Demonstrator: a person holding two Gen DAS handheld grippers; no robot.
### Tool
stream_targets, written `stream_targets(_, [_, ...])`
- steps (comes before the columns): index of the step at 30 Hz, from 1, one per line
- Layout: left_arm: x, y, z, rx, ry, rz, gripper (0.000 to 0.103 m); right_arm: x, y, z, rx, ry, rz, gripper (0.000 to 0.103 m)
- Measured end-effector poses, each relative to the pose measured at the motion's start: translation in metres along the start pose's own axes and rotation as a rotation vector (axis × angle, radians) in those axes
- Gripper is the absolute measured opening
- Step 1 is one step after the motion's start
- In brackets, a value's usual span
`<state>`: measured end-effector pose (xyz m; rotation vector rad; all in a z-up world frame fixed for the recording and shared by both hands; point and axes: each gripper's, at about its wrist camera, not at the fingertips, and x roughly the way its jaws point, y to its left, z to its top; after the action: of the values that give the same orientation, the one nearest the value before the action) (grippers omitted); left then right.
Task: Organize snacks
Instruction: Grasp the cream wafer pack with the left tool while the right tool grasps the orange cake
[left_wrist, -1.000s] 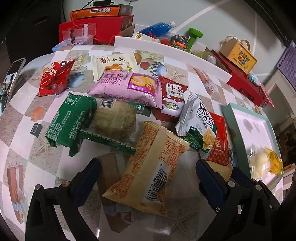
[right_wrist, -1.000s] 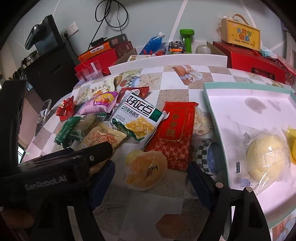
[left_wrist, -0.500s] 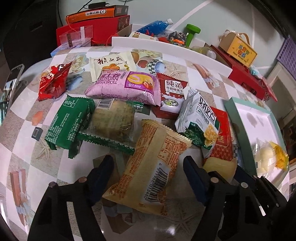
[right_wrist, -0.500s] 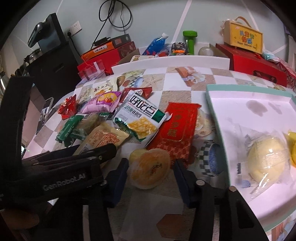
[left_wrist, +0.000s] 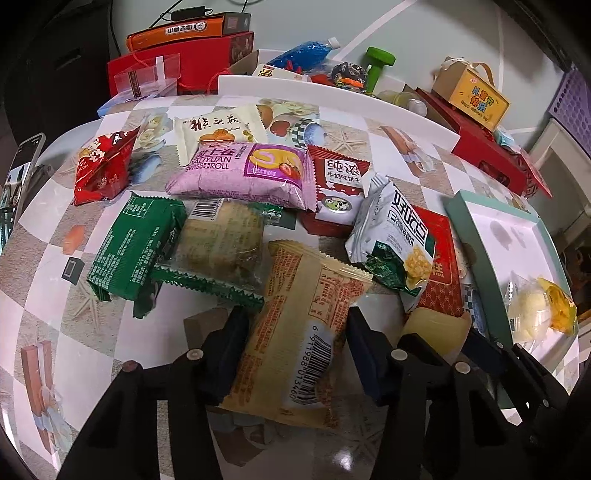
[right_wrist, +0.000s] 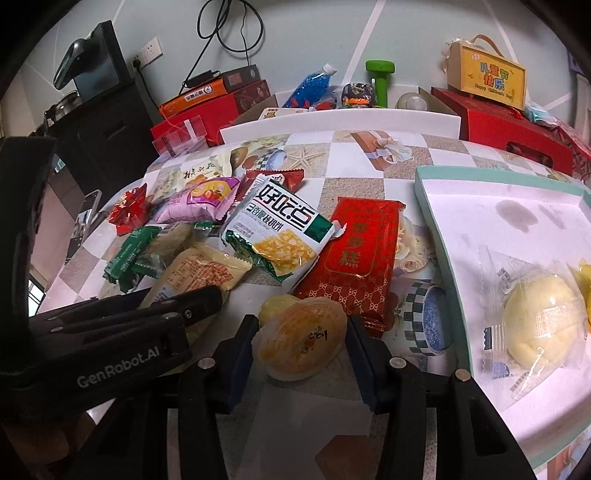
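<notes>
**Two soft snacks caught at once, tray waiting alongside**

Both tools are down on the table (right_wrist: 369, 173) at the near edge of the snack heap. The left hand-held gripper (left_wrist: 291, 347) has just been closing its jaws, and they now sit against the two long sides of the tan snack packet (left_wrist: 303, 332), which lies flat with its barcode end toward the camera. The right hand-held gripper (right_wrist: 301, 341) has closed too and is pinching the round jelly cup (right_wrist: 301, 338), one pad on each side of it, just in front of the red packet (right_wrist: 351, 254).

To my eye the tan packet is light and puffy, with slick film over something soft, perhaps a cake. Squeezed across the middle as it is, it should lift without trouble, but a hard squeeze would likely crush what is inside, and the film could slip if the grip is loose. Holding the body rather than the crimped ends looks the safer choice.

The jelly cup looks a bit heavier, with thin, springy plastic walls and a peel-off lid. A grip around its widest part seems right; too much pressure might buckle the wall or pop the seal.

The green-rimmed tray (right_wrist: 436, 236) lies close on the right and already holds a wrapped pale bun (right_wrist: 539, 321), so it is likely where these are headed.
</notes>
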<state>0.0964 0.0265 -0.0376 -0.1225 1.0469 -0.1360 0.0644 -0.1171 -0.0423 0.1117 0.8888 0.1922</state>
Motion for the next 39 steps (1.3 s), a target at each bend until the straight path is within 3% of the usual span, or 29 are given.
stream_targets(8, [0.000, 0.000, 0.000, 0.001, -0.001, 0.000, 0.056, 0.001, 0.004, 0.000, -0.022, -0.005, -0.019, 0.050])
stream_targets(12, [-0.001, 0.002, 0.000, -0.014, -0.004, -0.019, 0.043, -0.001, 0.004, -0.001, -0.025, -0.004, -0.015, 0.050])
stream_targets(16, [-0.003, 0.002, -0.001, -0.013, -0.008, -0.026, 0.039, -0.003, 0.003, 0.000, -0.018, -0.008, -0.007, 0.050])
stream_targets(22, [-0.007, 0.000, 0.000, -0.008, -0.015, -0.035, 0.037, -0.011, 0.001, 0.001, -0.010, -0.029, 0.000, 0.050])
stream_targets(39, [-0.057, -0.008, 0.006, 0.011, -0.143, -0.052, 0.037, -0.046, -0.007, 0.010, 0.029, -0.130, 0.021, 0.050])
